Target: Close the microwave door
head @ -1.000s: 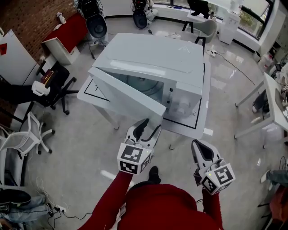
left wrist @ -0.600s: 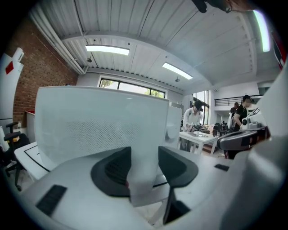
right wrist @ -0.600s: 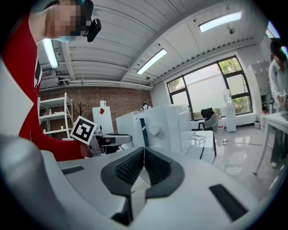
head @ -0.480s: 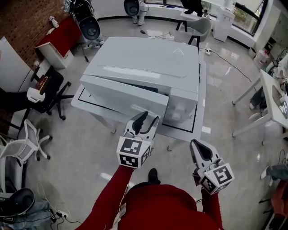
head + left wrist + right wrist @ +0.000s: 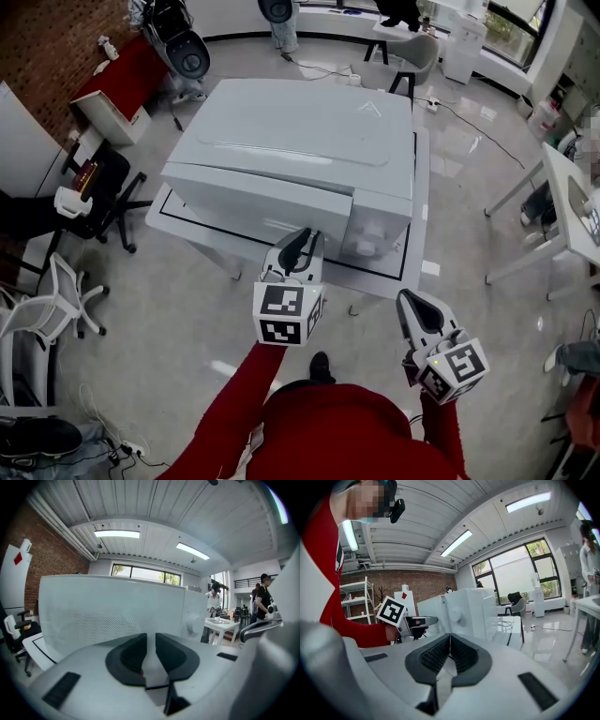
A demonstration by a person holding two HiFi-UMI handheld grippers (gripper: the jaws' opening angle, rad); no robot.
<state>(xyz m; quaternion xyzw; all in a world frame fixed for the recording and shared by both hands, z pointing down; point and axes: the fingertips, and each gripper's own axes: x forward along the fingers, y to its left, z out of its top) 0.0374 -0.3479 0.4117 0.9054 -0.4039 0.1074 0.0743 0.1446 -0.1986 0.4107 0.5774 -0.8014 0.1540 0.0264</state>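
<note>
**Tongs up close to the microwave door**

Left tongs (image 5: 302, 242) point at the front of the microwave (image 5: 300, 131), right by the low edge of its door (image 5: 258, 202). Their jaws are closing, with just a thin gap left and nothing in it. Right tongs (image 5: 413, 302) hang near the person's body, well apart from the microwave. Their jaws are pressed together and hold nothing.

The head view looks down on the white microwave. It sits on a white desk (image 5: 420, 216) with a black line round its top. The door lies flat with the front, so it looks shut. From up here you cannot tell if the left tongs touch it.

The left gripper view shows what the head view does not. The door's window (image 5: 108, 616) is full of tiny dots and fills most of the picture. A round knob (image 5: 193, 626) sits to the right of the door.

The right gripper view shows the microwave from the side. The left tongs and their marker cube (image 5: 391, 611) are held level in front of it. The hand that holds them comes out of a red sleeve (image 5: 361, 632).
</note>
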